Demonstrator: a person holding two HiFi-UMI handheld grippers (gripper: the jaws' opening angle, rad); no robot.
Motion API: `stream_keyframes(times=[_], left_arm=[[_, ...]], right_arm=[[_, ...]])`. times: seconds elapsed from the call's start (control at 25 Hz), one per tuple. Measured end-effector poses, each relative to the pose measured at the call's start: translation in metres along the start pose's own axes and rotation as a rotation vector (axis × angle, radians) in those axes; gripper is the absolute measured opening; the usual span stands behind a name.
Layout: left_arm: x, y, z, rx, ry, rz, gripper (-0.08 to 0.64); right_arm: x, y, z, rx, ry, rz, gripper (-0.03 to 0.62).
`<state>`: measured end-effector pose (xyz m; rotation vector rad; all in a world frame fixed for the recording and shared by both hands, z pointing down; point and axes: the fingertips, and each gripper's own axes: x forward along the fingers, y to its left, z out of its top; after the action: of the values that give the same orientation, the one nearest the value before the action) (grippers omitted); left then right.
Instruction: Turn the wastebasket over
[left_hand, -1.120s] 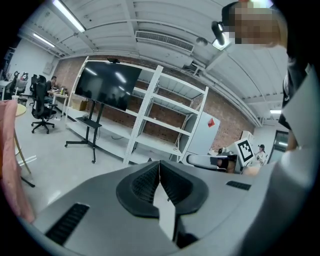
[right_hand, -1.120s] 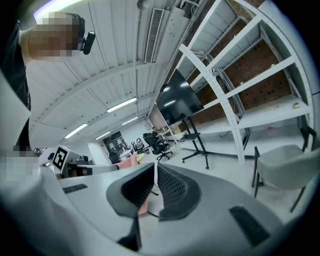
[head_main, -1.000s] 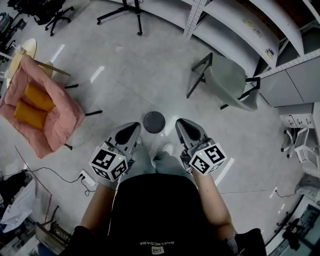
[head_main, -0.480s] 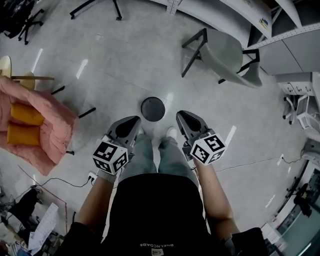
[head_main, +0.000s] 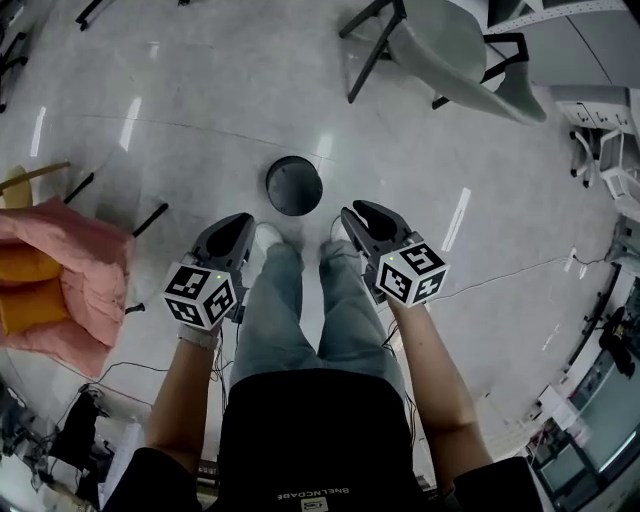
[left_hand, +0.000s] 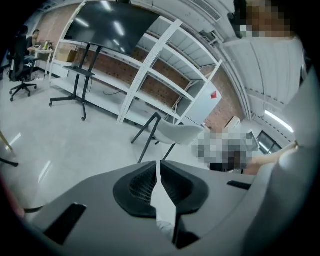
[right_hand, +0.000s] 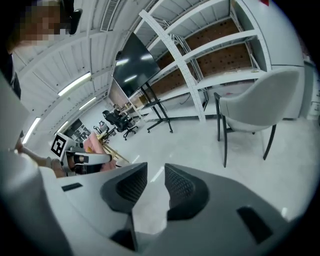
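Head view, looking steeply down; the wastebasket (head_main: 294, 185), dark and round, stands on the pale floor (head_main: 200, 110) just ahead of the person's white shoes (head_main: 266, 237); which end is up cannot be told. Left gripper (head_main: 236, 228) and right gripper (head_main: 358, 214) are held either side of the jeans-clad legs (head_main: 270, 310), both pointing towards the wastebasket and both apart from it. Left gripper view: the left fingers (left_hand: 137, 186) meet at the tips, only a thin slit between them, nothing held. Right gripper view: the right fingers (right_hand: 186, 189) are opening, a clear gap between them showing bare floor; nothing lies in the gap. Beyond the wastebasket, to the right, a grey chair (head_main: 450, 45) on dark legs; at the left edge, a pink padded seat (head_main: 70, 265) carrying orange cushions (head_main: 25, 305).
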<state>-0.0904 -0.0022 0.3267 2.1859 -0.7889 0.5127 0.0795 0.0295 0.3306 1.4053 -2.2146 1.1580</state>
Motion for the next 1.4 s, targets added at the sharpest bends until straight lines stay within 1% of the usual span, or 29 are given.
stream_keyframes(times=[0.2, 0.28, 0.44, 0.64, 0.88, 1.0, 1.2, 1.4], left_arm=[[0.039, 0.034, -0.044, -0.035, 0.068, -0.004, 0.084], [0.054, 0.046, -0.06, -0.035, 0.089, -0.011, 0.095], [0.089, 0.073, -0.094, -0.047, 0.143, -0.022, 0.135], [0.133, 0.107, -0.147, -0.063, 0.213, -0.031, 0.181], [0.177, 0.143, -0.19, -0.08, 0.265, -0.052, 0.21], [0.196, 0.158, -0.213, -0.076, 0.3, -0.055, 0.218], [0.229, 0.182, -0.245, -0.111, 0.344, -0.076, 0.245], [0.25, 0.194, -0.277, -0.133, 0.39, -0.085, 0.259]], right_arm=[[0.035, -0.041, -0.043, 0.055, 0.056, -0.029, 0.127], [0.049, -0.054, -0.058, 0.073, 0.077, -0.035, 0.143], [0.082, -0.083, -0.088, 0.103, 0.118, -0.049, 0.146], [0.119, -0.116, -0.128, 0.141, 0.157, -0.067, 0.16], [0.157, -0.149, -0.178, 0.166, 0.254, -0.061, 0.194], [0.171, -0.163, -0.196, 0.176, 0.288, -0.053, 0.205], [0.202, -0.185, -0.226, 0.194, 0.342, -0.039, 0.239], [0.229, -0.202, -0.263, 0.228, 0.408, -0.018, 0.27]])
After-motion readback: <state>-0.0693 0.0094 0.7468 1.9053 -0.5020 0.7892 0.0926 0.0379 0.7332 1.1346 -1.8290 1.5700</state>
